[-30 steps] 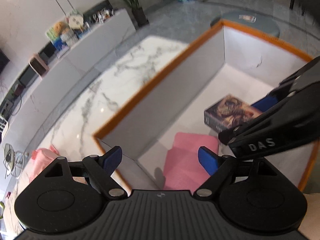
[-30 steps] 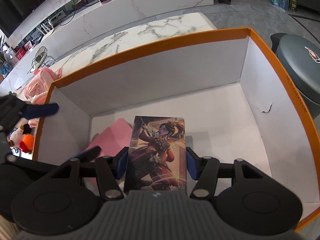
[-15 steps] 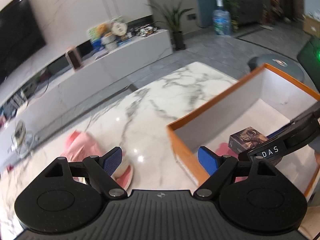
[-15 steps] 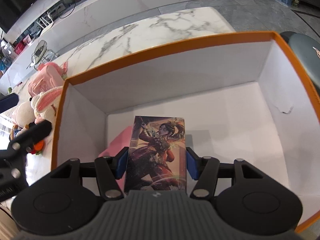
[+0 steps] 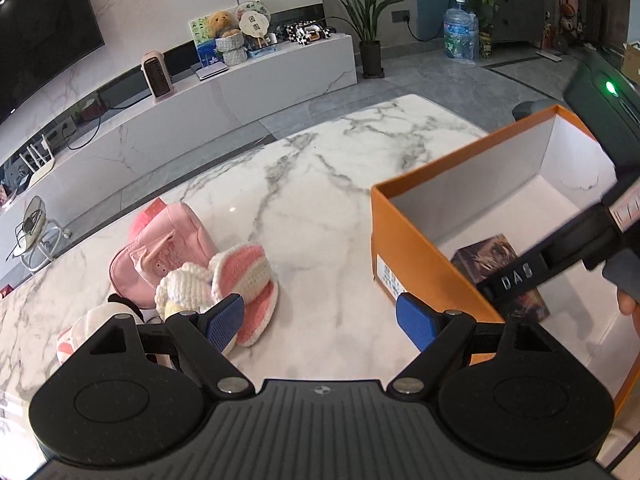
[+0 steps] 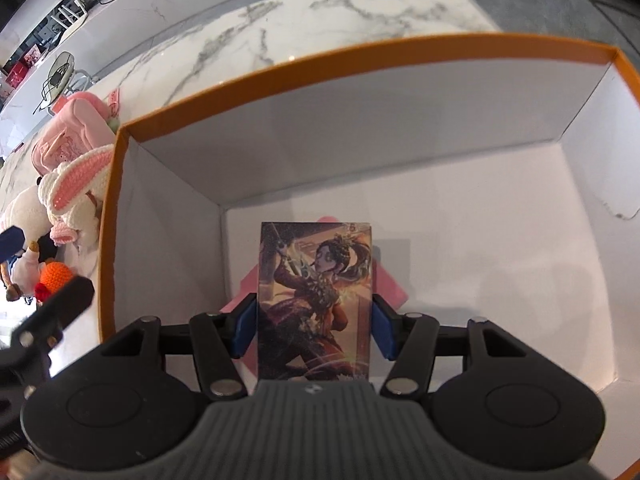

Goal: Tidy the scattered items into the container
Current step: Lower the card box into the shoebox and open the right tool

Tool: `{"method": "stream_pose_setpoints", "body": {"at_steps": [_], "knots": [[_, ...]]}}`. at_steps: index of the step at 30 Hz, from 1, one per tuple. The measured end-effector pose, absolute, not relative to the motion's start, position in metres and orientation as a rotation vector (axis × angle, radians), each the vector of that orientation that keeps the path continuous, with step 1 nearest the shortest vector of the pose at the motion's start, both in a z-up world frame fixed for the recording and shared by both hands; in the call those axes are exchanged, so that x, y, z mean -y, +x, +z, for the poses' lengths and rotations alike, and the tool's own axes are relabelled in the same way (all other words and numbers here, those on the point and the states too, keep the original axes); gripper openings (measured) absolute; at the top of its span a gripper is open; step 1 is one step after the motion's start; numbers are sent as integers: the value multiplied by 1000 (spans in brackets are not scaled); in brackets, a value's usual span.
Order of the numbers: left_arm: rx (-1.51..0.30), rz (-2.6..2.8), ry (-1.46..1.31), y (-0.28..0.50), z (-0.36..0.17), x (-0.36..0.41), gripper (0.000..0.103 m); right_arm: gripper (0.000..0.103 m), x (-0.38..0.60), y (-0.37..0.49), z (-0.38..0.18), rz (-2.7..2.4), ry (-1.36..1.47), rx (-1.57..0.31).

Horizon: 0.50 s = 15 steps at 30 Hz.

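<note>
An orange box (image 6: 280, 76) with white inner walls stands on the marble table (image 5: 320, 184). My right gripper (image 6: 314, 328) reaches down into it, shut on an illustrated card box (image 6: 316, 280) held upright between the blue pads. Behind the card box a pink item (image 6: 390, 284) lies on the box floor. My left gripper (image 5: 320, 320) is open with nothing between its fingers, above the table left of the orange box (image 5: 404, 220). Beside its left finger lie a pink-and-white crochet bunny (image 5: 236, 276), a pink pouch (image 5: 160, 248) and a white plush toy (image 5: 92, 320).
An orange crochet piece (image 6: 54, 274) sits among the plush toys left of the box. Bare marble stretches behind the toys and the box. A low white cabinet (image 5: 240, 92) and grey floor lie beyond the table's far edge.
My left gripper has swung out of the orange box to the left and now hangs over the table by the toys. The right gripper has sunk deeper into the box with the card box.
</note>
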State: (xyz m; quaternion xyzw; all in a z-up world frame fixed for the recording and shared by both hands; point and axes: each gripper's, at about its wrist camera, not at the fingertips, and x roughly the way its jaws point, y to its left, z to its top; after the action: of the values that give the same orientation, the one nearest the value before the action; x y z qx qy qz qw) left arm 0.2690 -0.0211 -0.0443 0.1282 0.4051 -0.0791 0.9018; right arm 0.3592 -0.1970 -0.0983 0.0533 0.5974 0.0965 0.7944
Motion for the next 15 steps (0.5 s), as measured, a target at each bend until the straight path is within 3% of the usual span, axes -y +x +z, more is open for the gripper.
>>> {"method": "stream_pose_setpoints", "body": {"at_steps": [5,12,15], "knots": [[-832,-154,273,262,-47,18,98,72,204,359,-94,204,202,-1301],[-839,-158,261,257,-49,15,98,72,223,350,-77,133,228,-1229],[-845,-159,251,257,-50,14,99,64,239,347,-71,94,264,-1191]]}}
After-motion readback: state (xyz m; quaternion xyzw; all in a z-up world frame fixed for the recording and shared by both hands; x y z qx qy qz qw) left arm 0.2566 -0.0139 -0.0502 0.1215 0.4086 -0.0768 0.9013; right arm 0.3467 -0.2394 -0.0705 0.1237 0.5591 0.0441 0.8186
